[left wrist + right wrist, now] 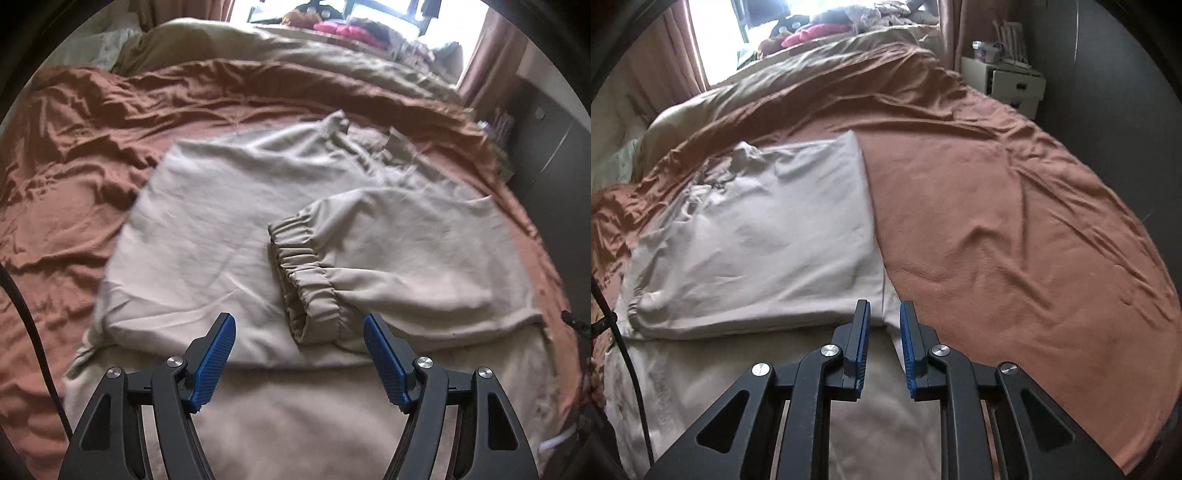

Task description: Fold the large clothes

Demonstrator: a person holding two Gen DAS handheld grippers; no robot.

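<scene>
A large beige garment (229, 229) lies spread on a rust-brown bedsheet (74, 155). One sleeve with a gathered elastic cuff (306, 273) is folded across its body. My left gripper (299, 321) hovers open just in front of that cuff, with nothing between its blue pads (218, 354). In the right wrist view the garment (757, 236) shows a folded upper layer with a straight right edge. My right gripper (885, 307) is at that layer's near right corner. Its jaws are nearly together, with the cloth's edge between the pads (862, 343).
Rumpled olive bedding (295, 51) piles along the far side of the bed below a bright window. A white bedside cabinet (1008, 85) stands past the bed's far right corner. A black cable (33, 332) hangs at the left. Bare sheet (1015, 240) spreads right of the garment.
</scene>
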